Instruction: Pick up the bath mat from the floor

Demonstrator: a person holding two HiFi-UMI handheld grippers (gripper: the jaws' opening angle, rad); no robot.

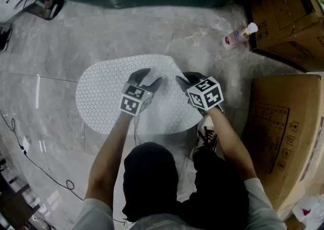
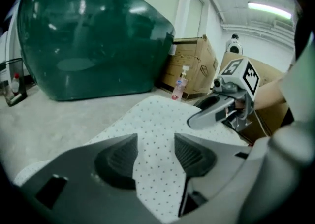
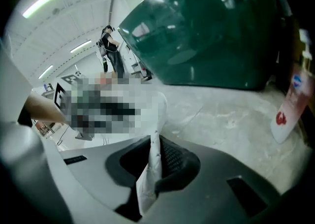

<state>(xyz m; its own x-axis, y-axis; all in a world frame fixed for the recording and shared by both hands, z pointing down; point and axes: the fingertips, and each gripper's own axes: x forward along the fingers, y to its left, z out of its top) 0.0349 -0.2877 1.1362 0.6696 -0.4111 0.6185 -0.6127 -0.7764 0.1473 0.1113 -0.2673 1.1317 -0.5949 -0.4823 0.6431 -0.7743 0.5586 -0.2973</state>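
On floor (image 1: 101,32) | one bath mat (image 1: 106,92) | two grippers (image 1: 150,76) (image 1: 185,78) | one bottle (image 1: 238,36)

The head camera is looking steeply down; both gripper cameras are riding low, close over the mat (image 2: 157,119), facing the green tub (image 2: 93,36). All views are sharing both.

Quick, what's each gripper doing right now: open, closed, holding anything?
Left gripper: open, jaws apart with the bath mat between them, not pinched.
Right gripper: shut on a raised fold of the bath mat.
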